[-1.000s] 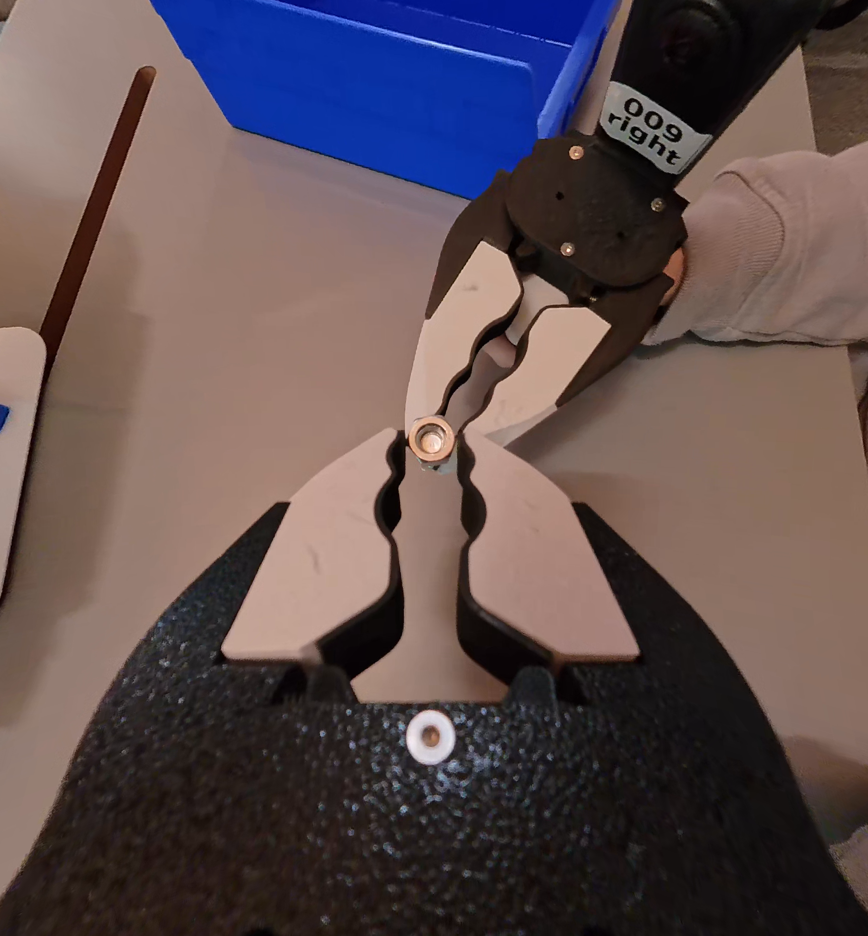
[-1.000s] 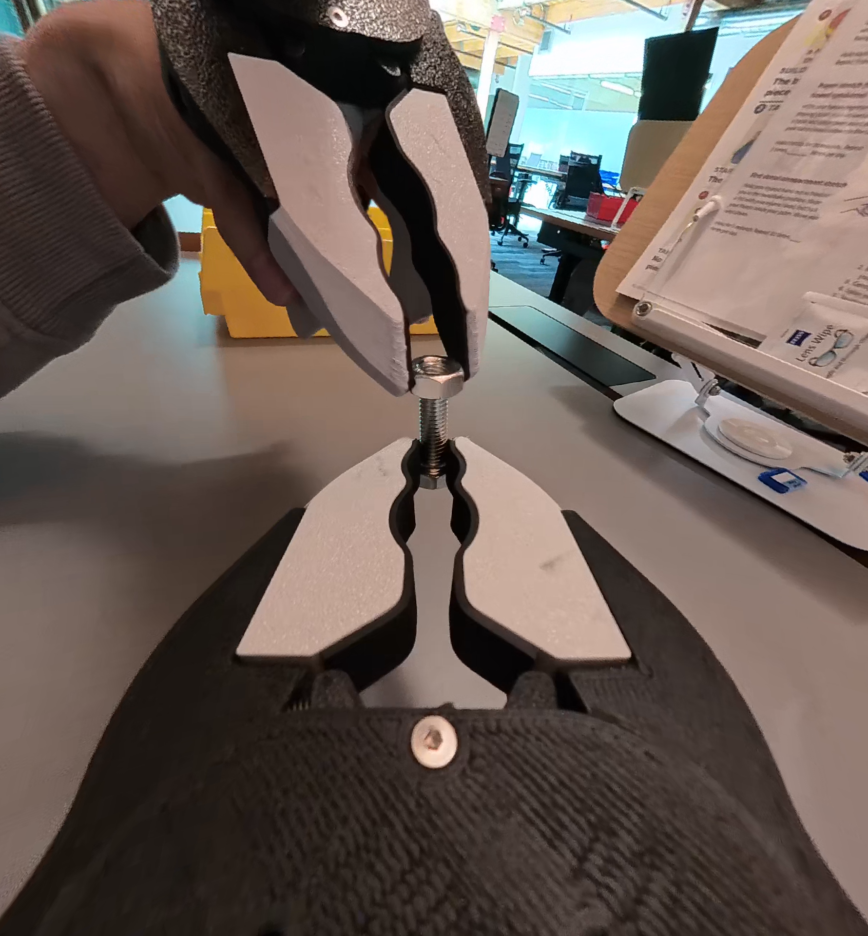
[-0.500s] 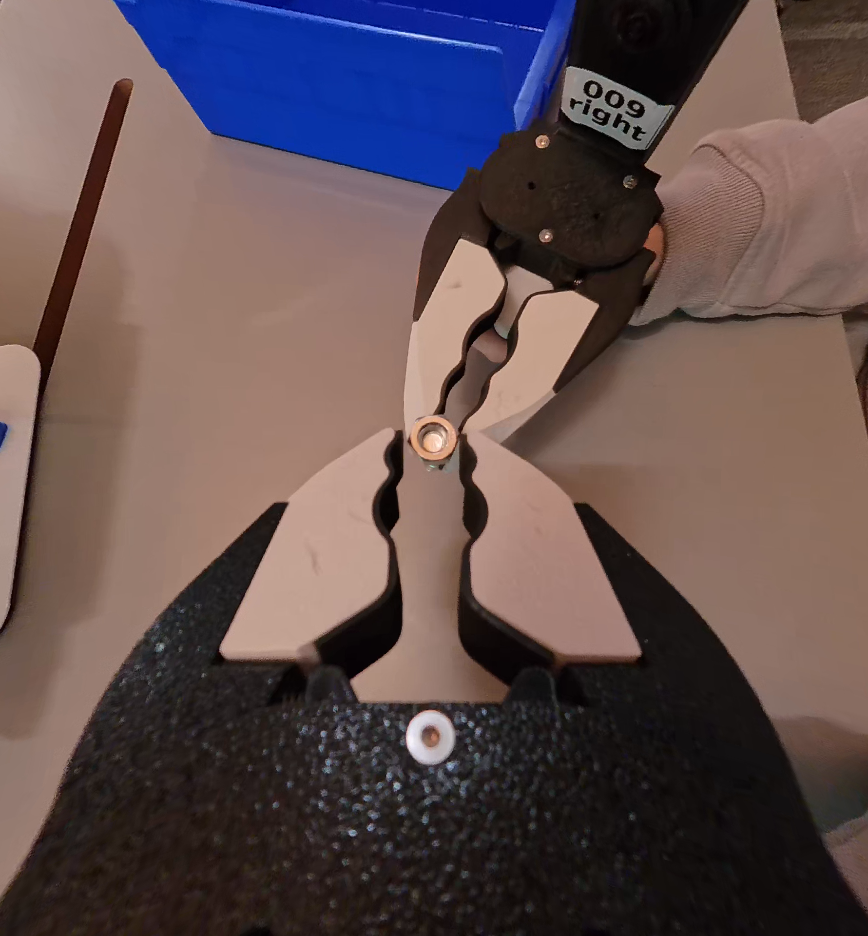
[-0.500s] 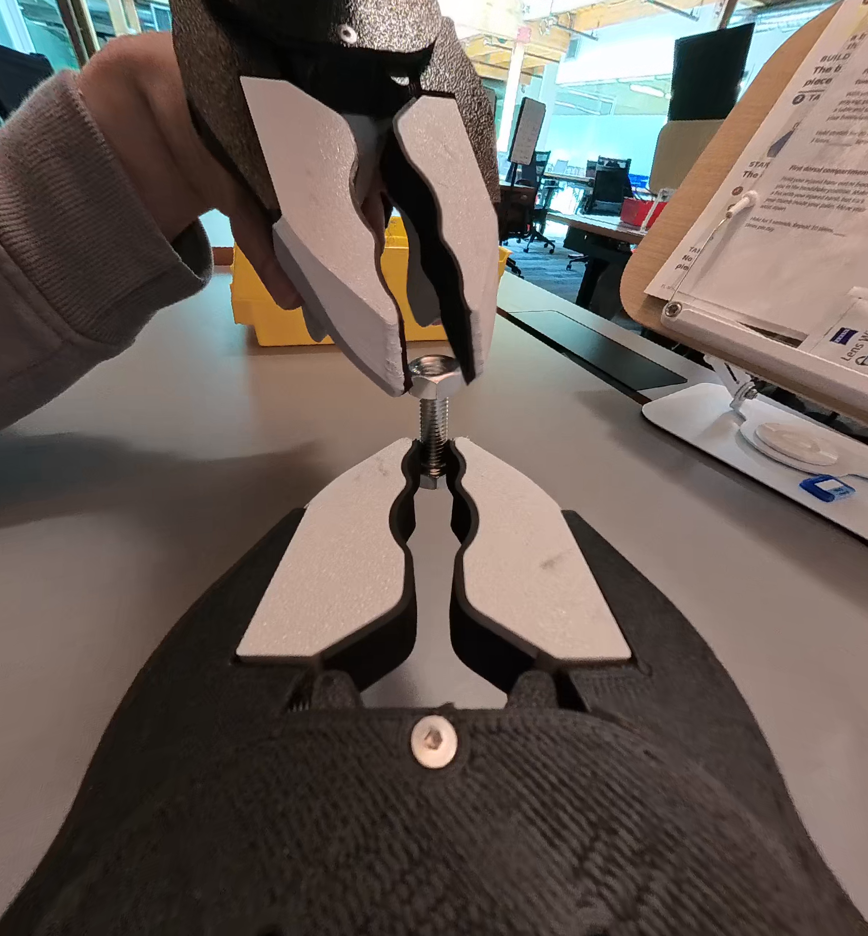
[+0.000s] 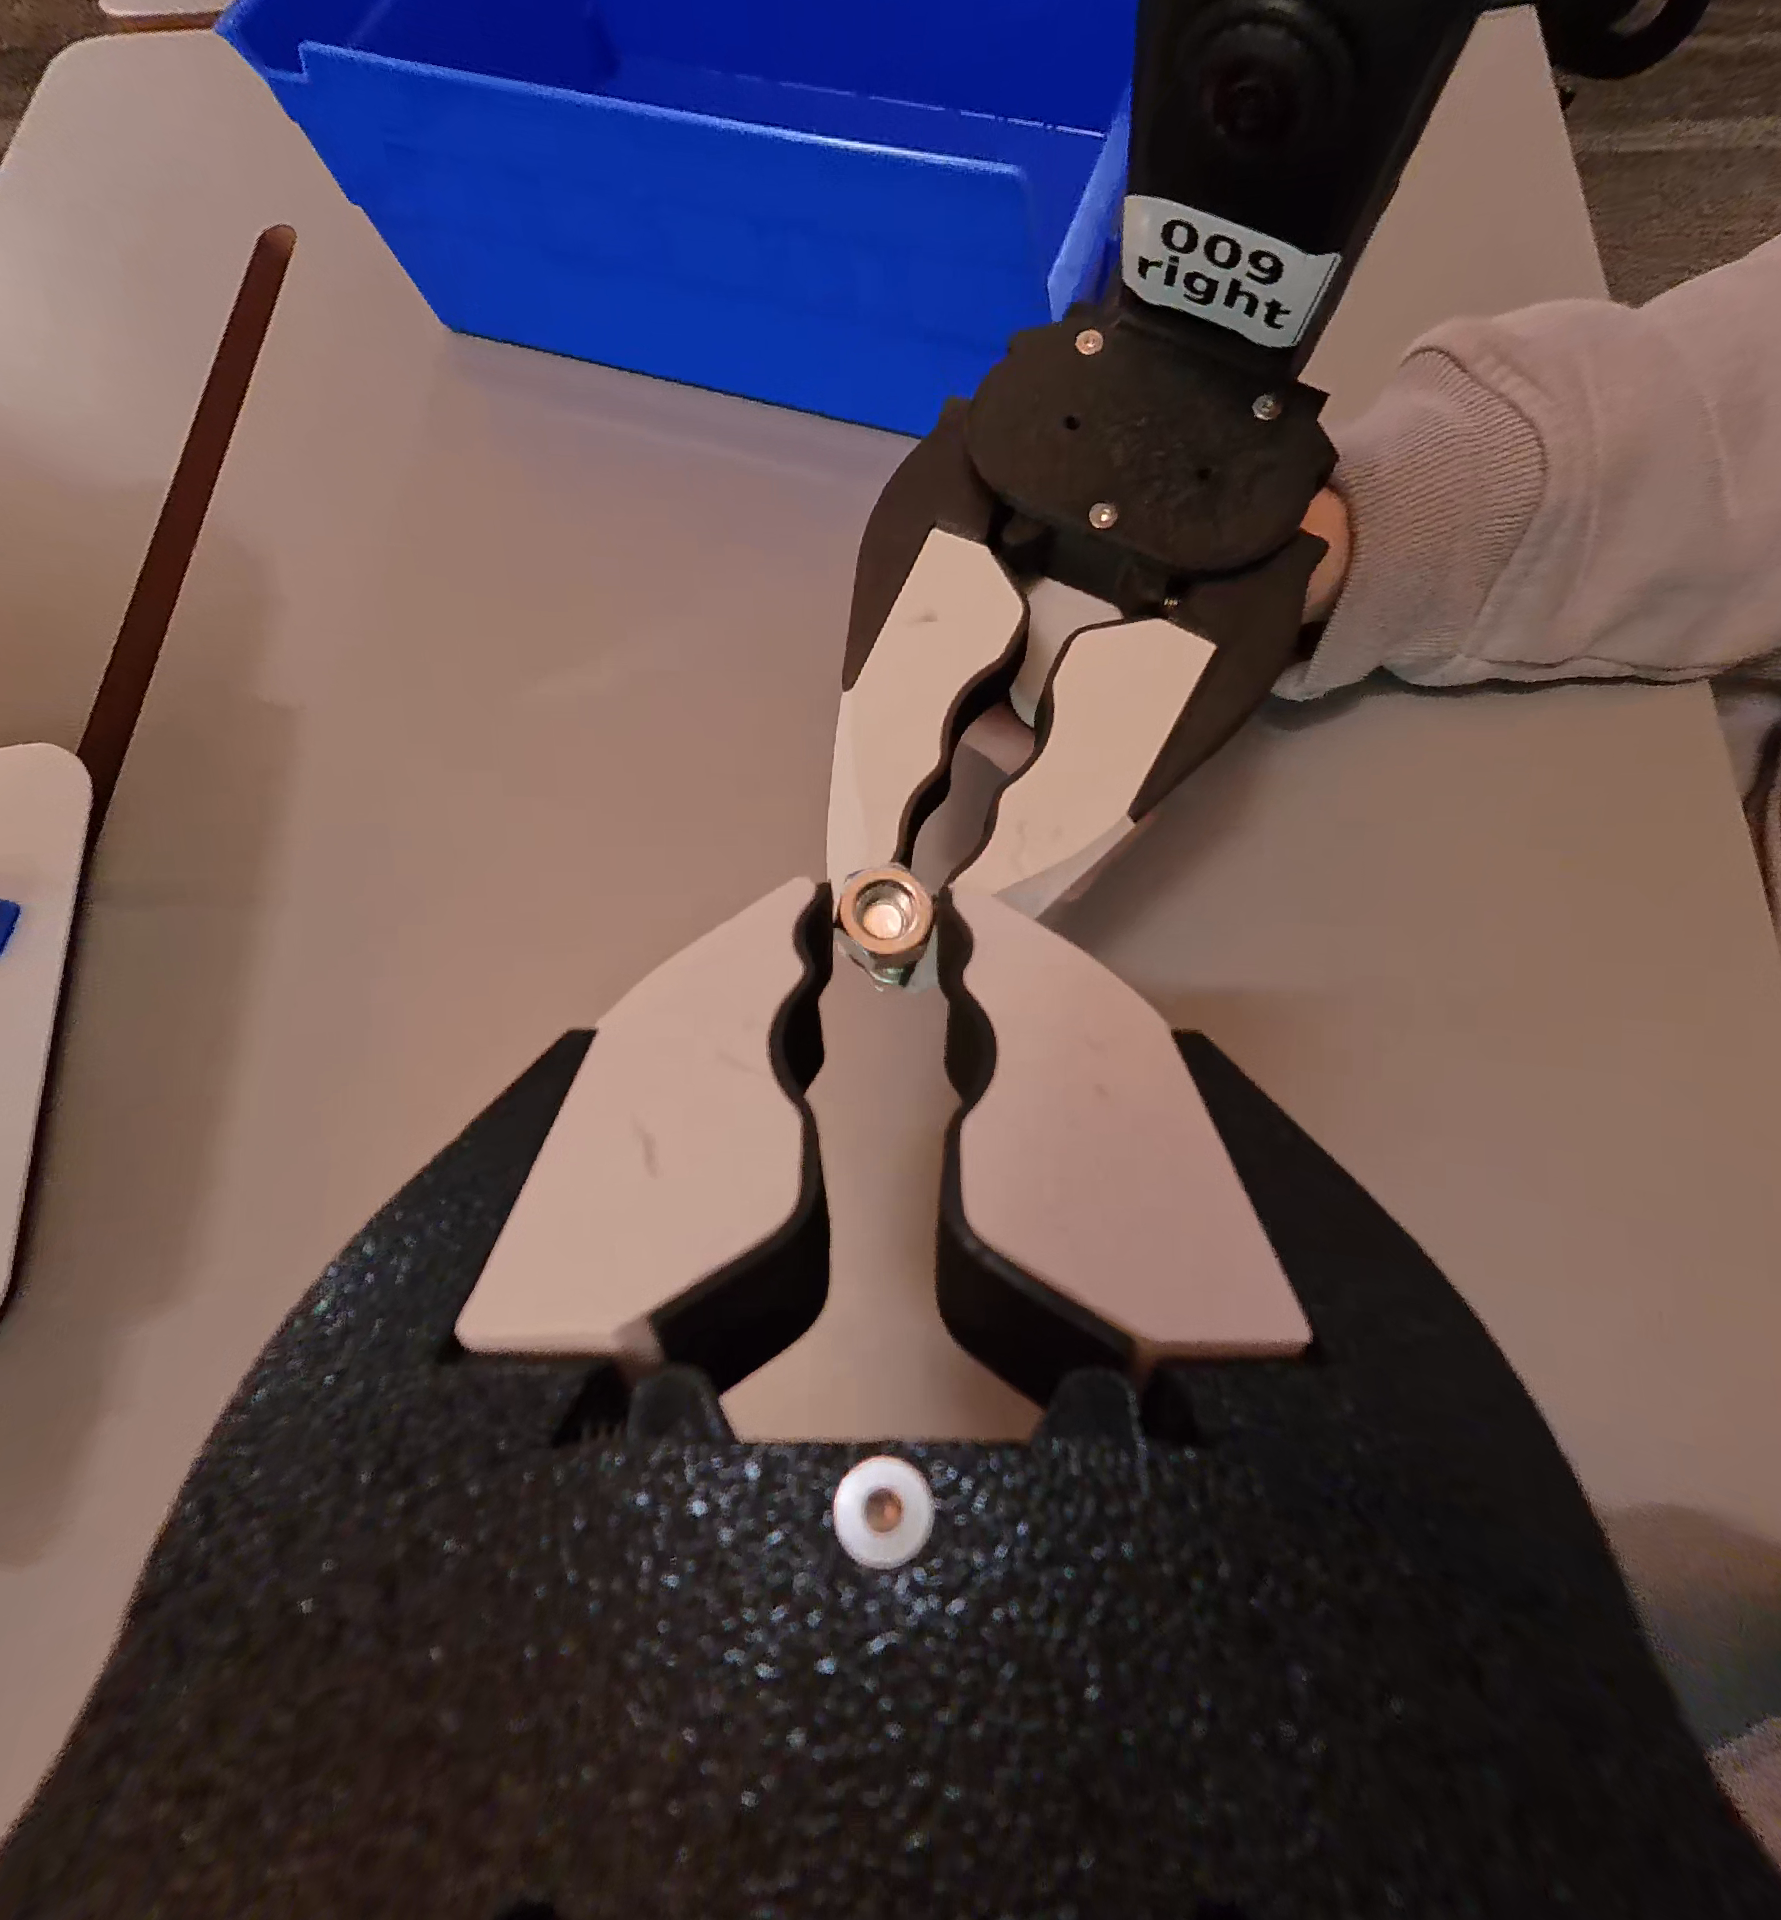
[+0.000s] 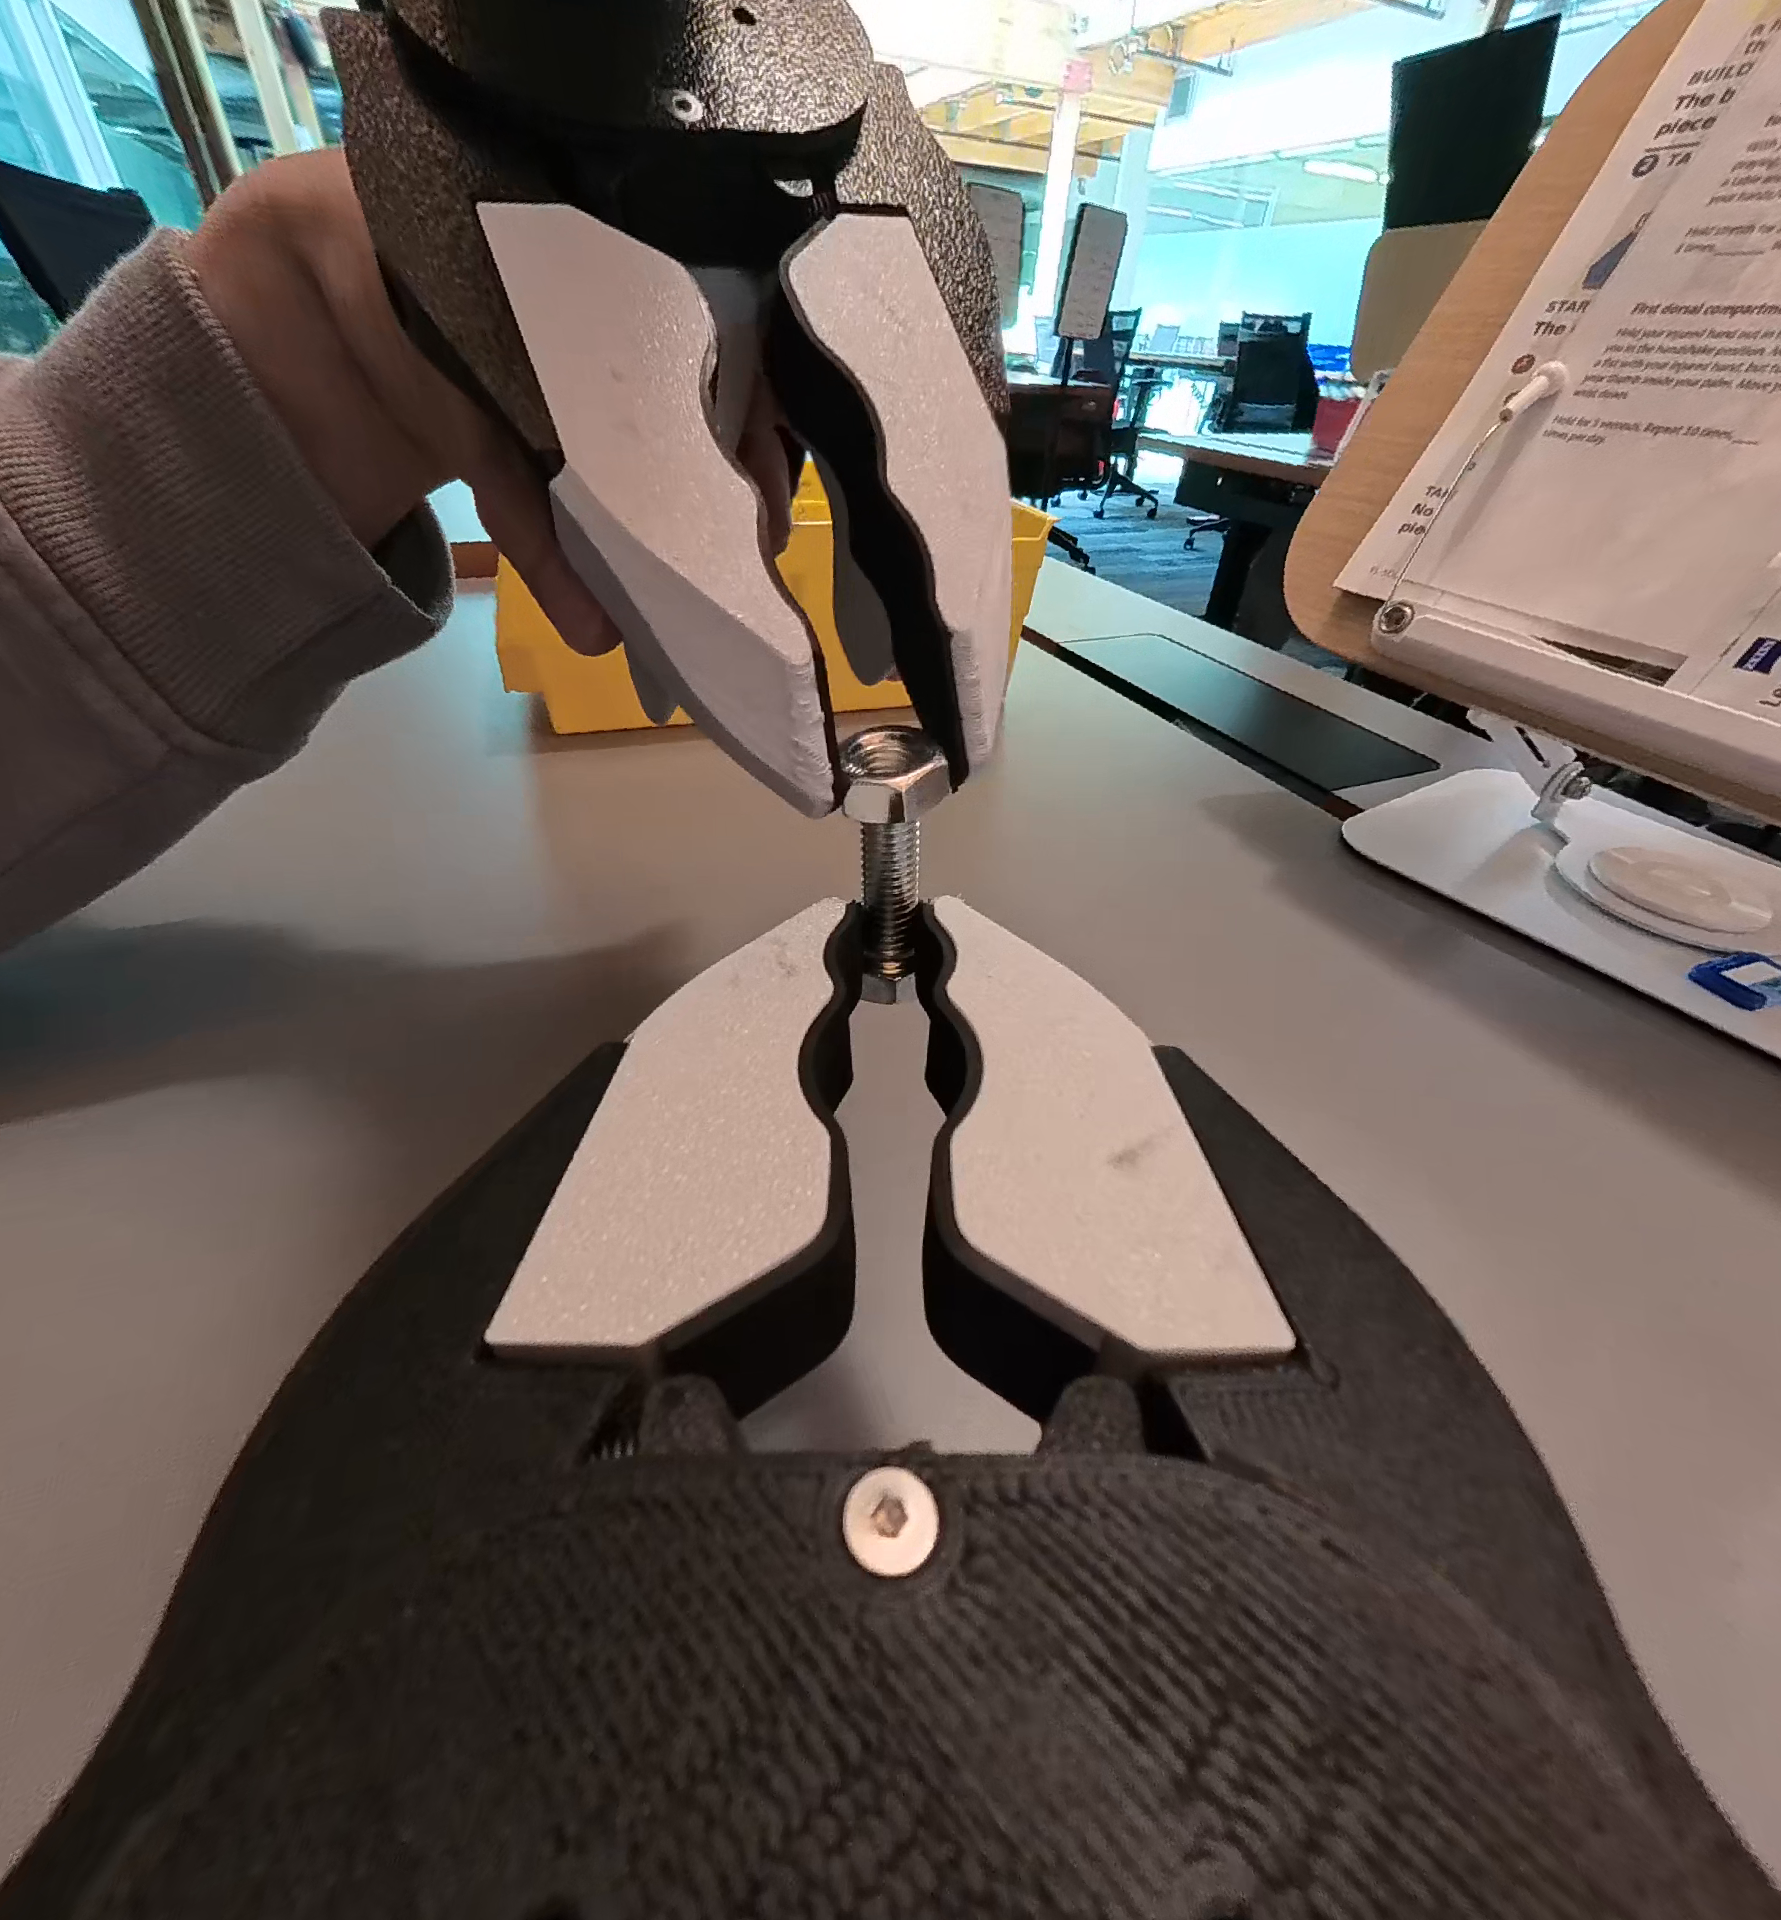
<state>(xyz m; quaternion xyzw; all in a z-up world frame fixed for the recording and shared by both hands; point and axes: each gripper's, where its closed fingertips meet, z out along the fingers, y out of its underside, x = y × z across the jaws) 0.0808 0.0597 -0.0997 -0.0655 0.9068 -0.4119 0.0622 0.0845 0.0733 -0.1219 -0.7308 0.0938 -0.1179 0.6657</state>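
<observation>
A silver bolt (image 6: 886, 862) stands upright above the grey table (image 6: 346, 935). My right gripper (image 6: 888, 935) is shut on its threaded shaft just above the head. A silver hex nut (image 6: 891, 774) sits on the bolt's top end. My left gripper (image 6: 891, 769) comes down from above and is shut on that nut, with both pads against its flats. In the left wrist view I look straight down on the nut (image 5: 884, 916) between my left gripper's (image 5: 884, 935) tips. There the right gripper (image 5: 922, 868) reaches in from the upper right.
A blue bin (image 5: 720, 208) stands at the table's far side and a yellow bin (image 6: 595, 644) behind the left gripper. A wooden document stand with papers (image 6: 1592, 416) on a white base (image 6: 1488, 862) is at the right. A person's hands in grey sleeves (image 5: 1592, 499) hold both grippers. The tips of both grippers are at nearly the same place.
Both grippers keep their holds on nut and bolt. The two have shifted and turned slightly against each other; the nut stays at the bolt's top end.
</observation>
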